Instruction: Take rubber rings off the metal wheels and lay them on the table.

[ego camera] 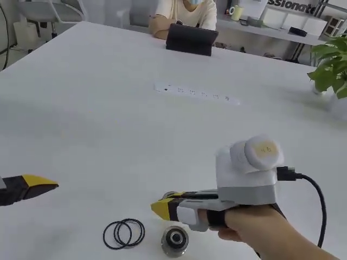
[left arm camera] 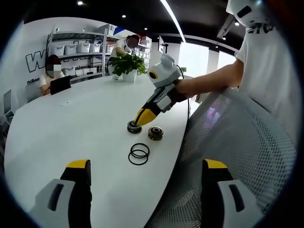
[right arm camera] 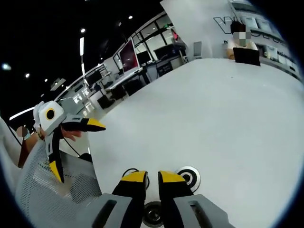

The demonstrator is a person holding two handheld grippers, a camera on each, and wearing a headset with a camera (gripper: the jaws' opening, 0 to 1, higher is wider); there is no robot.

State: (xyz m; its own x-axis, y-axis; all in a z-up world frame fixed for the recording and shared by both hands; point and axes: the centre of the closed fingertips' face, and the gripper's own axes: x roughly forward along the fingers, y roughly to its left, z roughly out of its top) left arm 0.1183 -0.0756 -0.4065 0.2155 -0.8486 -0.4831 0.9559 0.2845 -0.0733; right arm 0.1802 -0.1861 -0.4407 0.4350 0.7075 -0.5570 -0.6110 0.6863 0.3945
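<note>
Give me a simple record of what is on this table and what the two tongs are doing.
table: white, wide
rings: black, loose, overlapping, flat on the table
near wheel: metal, beside the rings, untouched
far wheel: metal, at the right tongs' tip
right tongs: nearly shut, pointing down at the far wheel
left tongs: wide open, holding nothing, apart from the wheels
</note>
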